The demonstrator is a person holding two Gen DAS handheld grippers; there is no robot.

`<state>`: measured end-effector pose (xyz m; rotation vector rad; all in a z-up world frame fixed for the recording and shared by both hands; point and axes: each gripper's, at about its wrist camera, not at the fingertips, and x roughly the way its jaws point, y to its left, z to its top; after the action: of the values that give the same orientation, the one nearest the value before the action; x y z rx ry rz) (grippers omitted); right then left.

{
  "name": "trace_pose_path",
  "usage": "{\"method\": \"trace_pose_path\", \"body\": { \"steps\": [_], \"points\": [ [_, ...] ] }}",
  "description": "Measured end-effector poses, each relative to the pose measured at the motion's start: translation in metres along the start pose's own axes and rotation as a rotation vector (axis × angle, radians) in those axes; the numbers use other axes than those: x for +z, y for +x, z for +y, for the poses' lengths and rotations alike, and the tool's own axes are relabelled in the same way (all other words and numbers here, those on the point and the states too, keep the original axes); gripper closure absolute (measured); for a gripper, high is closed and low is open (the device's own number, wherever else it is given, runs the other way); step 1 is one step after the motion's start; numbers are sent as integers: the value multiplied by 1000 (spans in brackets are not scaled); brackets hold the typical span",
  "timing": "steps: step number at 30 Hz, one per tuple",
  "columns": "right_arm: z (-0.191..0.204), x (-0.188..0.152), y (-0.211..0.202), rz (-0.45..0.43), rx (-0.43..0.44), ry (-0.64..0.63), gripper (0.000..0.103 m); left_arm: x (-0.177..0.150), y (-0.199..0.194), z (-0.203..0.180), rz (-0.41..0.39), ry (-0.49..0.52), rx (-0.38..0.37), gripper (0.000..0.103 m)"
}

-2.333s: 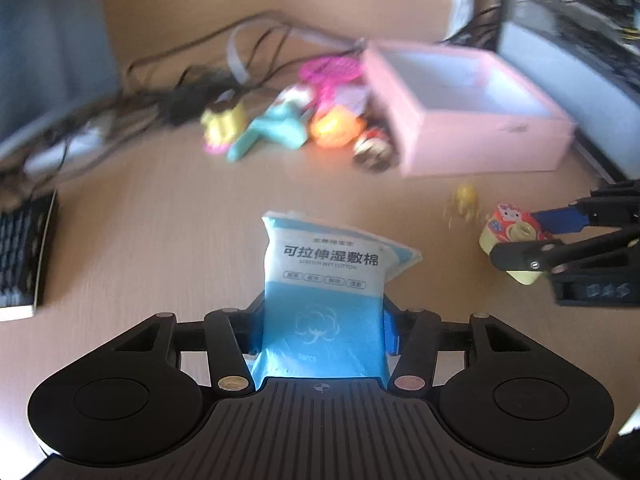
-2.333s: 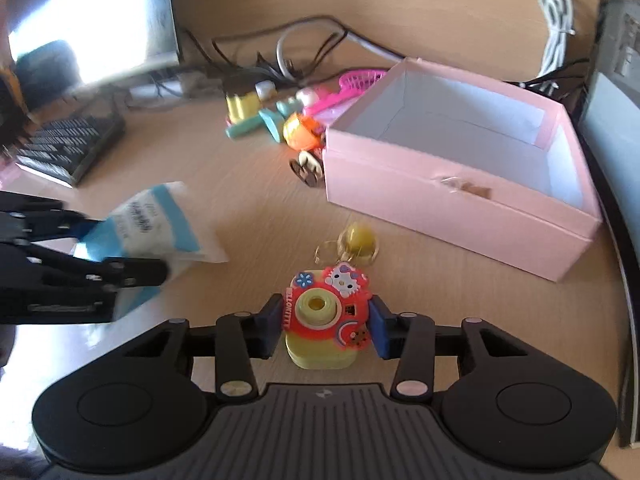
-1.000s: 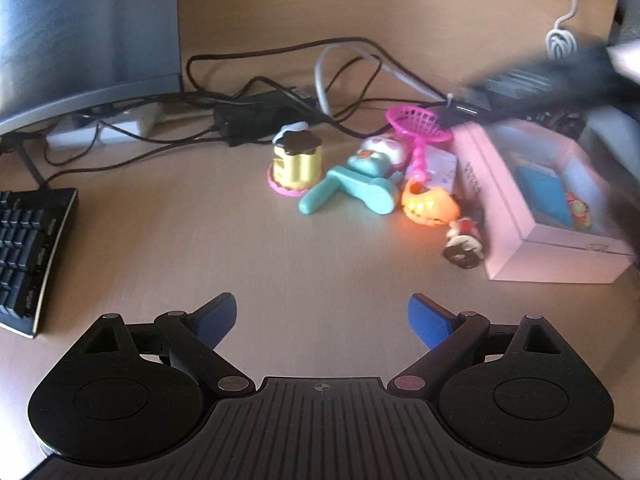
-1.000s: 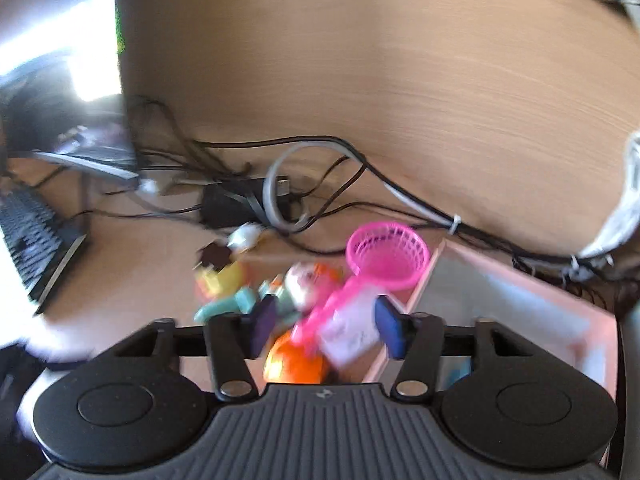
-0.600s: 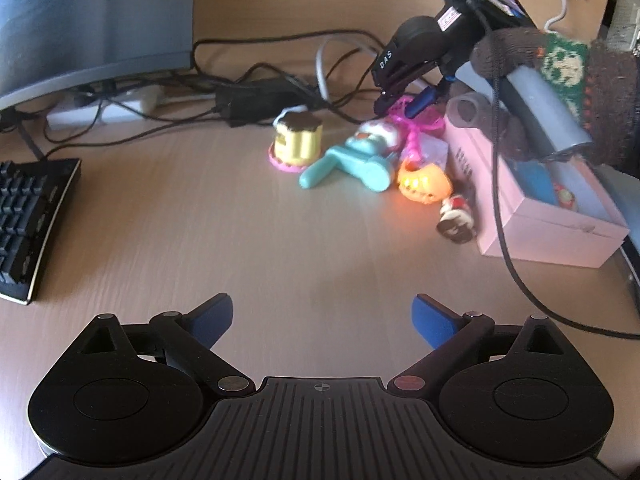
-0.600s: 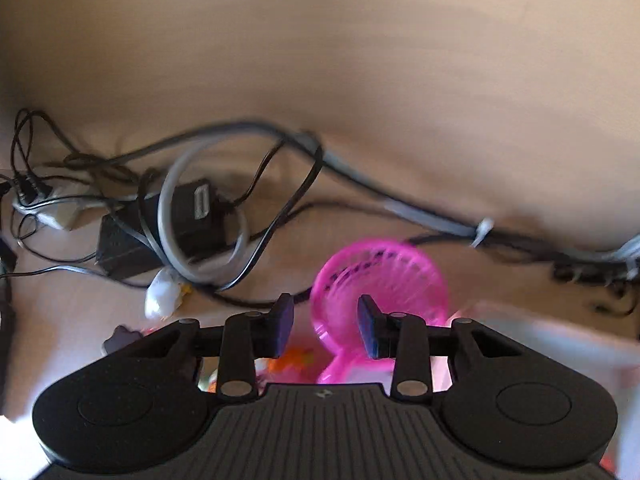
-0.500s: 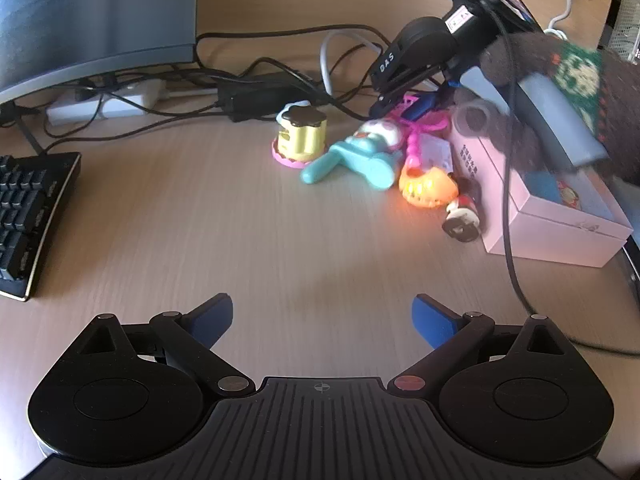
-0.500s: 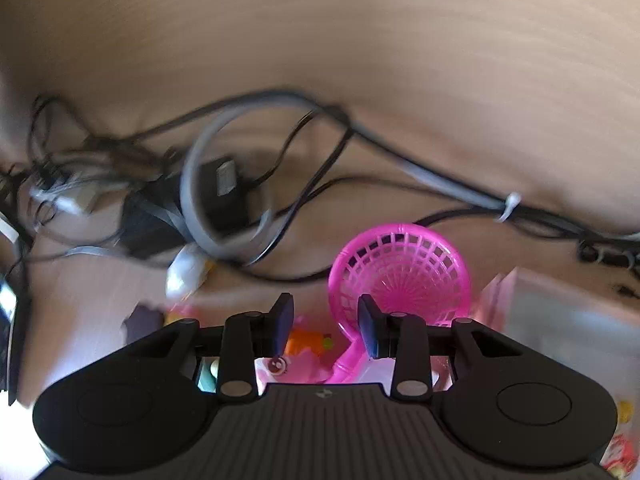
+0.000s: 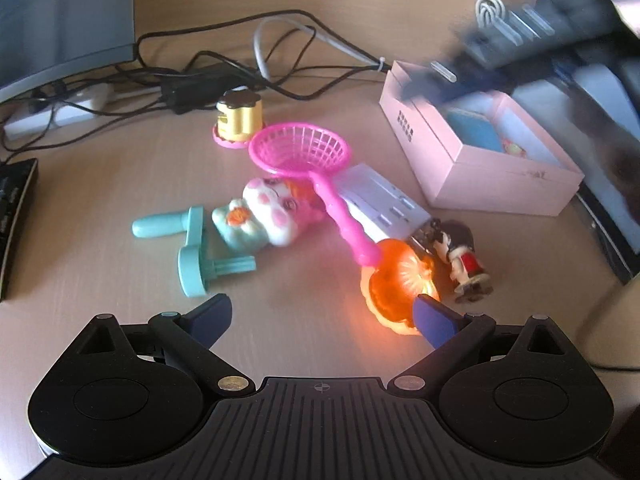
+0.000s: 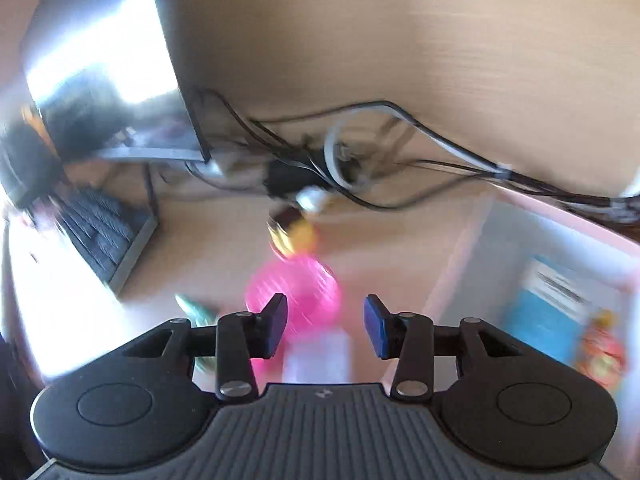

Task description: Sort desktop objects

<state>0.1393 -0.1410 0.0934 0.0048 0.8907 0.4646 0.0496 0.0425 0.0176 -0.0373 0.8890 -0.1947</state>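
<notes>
My left gripper [image 9: 323, 316] stands open low over the desk, nothing between its fingers. An orange toy [image 9: 396, 280] lies just ahead of its right finger. Beyond it are a pink net [image 9: 300, 152], a teal and white cat toy [image 9: 264, 216], a pale card box [image 9: 380, 204], a small doll [image 9: 460, 256] and a yellow cup [image 9: 239, 120]. The pink box [image 9: 480, 176] holds a blue pack [image 9: 474, 130] and a camera toy [image 9: 516, 146]. My right gripper [image 10: 326, 326] is opening, with nothing between its pads, above the blurred net [image 10: 296, 284]. It shows as a blur [image 9: 500, 64] over the box.
Cables and a black adapter [image 9: 200, 80] run along the back wall. A monitor [image 9: 60, 20] stands at the back left, with a keyboard [image 9: 16, 220] at the left edge. Bare desk lies between the keyboard and the toys. A dark device [image 9: 612, 200] sits right of the box.
The left gripper has come closer to the toy pile. The pink net now lies across the pile. The right gripper has swung away from the net, its jaws wider than half a second ago.
</notes>
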Motion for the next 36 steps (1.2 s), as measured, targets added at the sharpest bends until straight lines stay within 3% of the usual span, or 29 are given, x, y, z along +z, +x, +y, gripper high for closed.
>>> {"method": "trace_pose_path", "body": {
  "steps": [6,9,11,12,13,17,24,27,29,31,36],
  "points": [
    [6,-72,-9,84,14,53,54,-4,-8,2,2,23,190,3],
    [4,-86,8,76,16,117,54,-7,-19,10,9,-16,225,3],
    [6,-92,22,72,-10,118,59,-8,-29,10,-5,-32,200,3],
    [7,-96,25,80,-26,115,69,-8,-34,9,-13,-34,177,3],
    [7,-97,29,92,-28,120,71,-8,-39,6,-20,-33,149,3],
    [0,-115,8,88,-53,121,73,-5,-40,-17,-25,-16,62,3],
    [-18,-155,-45,7,-218,96,72,-3,-15,-56,7,23,41,3],
    [-22,-162,-67,-53,-232,140,56,-1,-3,-63,12,21,73,4],
    [-23,-167,-78,-90,-255,162,49,2,5,-65,8,32,118,15],
    [-24,-170,-83,-102,-274,171,47,3,10,-64,10,34,149,35],
    [-20,-182,-85,-95,-304,157,44,-4,6,-60,21,15,119,62]
  ]
}}
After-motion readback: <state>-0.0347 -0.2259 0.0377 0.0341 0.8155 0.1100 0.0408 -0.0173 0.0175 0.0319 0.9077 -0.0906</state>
